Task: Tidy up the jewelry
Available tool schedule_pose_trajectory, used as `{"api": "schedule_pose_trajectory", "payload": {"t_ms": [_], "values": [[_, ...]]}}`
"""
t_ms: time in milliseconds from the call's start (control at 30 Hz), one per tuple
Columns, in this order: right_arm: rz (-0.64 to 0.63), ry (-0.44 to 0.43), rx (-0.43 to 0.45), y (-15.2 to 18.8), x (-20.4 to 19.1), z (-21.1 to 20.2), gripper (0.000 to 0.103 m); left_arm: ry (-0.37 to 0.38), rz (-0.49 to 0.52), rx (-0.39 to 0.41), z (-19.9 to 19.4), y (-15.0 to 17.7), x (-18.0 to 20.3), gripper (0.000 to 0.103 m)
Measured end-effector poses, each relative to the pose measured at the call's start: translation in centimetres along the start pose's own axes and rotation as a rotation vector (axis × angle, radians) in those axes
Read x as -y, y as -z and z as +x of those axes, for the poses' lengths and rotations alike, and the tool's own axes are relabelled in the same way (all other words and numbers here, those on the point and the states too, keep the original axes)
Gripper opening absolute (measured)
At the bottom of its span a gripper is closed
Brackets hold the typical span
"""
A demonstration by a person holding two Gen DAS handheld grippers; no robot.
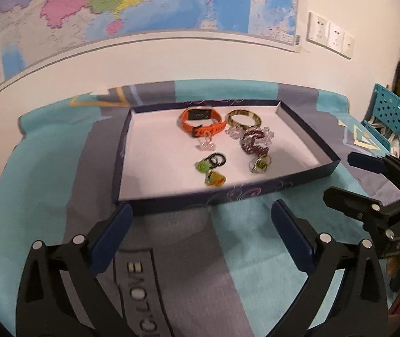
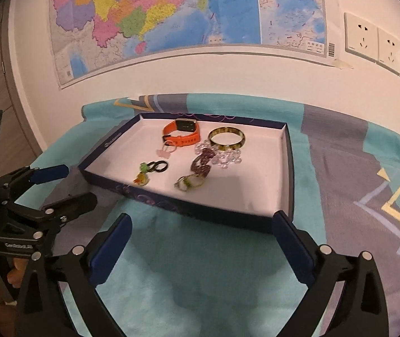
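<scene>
Both the left gripper [image 1: 198,219] and the right gripper [image 2: 201,229] have their jaws spread wide and hold nothing. Just ahead of them on the cloth-covered surface [image 2: 200,275] lies the shallow tray [image 1: 306,129], holding an orange watch [image 1: 201,122], a bangle [image 2: 227,139] and small rings.

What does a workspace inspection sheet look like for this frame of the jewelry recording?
Surface: teal and grey cloth, covering the table.
Job's things: shallow box holding orange watch, gold bangle, purple bead bracelet, clear bead bracelet, black rings, small trinkets.
Clutter: teal basket at the right edge.
Grippers: left gripper and right gripper both open, empty, in front of the box.
Cables: nothing seen.
Surroundings: wall map, wall sockets.
</scene>
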State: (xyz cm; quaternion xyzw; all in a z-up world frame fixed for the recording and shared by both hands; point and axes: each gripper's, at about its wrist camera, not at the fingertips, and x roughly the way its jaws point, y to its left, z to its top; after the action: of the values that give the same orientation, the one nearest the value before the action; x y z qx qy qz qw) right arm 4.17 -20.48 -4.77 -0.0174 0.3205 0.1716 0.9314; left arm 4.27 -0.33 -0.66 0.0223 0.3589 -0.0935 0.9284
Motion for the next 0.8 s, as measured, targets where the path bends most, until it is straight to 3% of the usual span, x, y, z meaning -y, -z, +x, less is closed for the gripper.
{"api": "schedule_pose_trajectory", "payload": {"t_ms": [200, 800], "values": [[0.007, 0.015, 0.005, 1.1, -0.7, -0.9, 0.096, -0.061, -0.006, -0.006, -0.7, 0.8, 0.5, 0.098], [0.024, 0.015, -0.017, 2.1, -1.3, -1.2, 0.096, -0.11, -0.052, -0.013, -1.8, 1.9, 0.4, 0.098]]}}
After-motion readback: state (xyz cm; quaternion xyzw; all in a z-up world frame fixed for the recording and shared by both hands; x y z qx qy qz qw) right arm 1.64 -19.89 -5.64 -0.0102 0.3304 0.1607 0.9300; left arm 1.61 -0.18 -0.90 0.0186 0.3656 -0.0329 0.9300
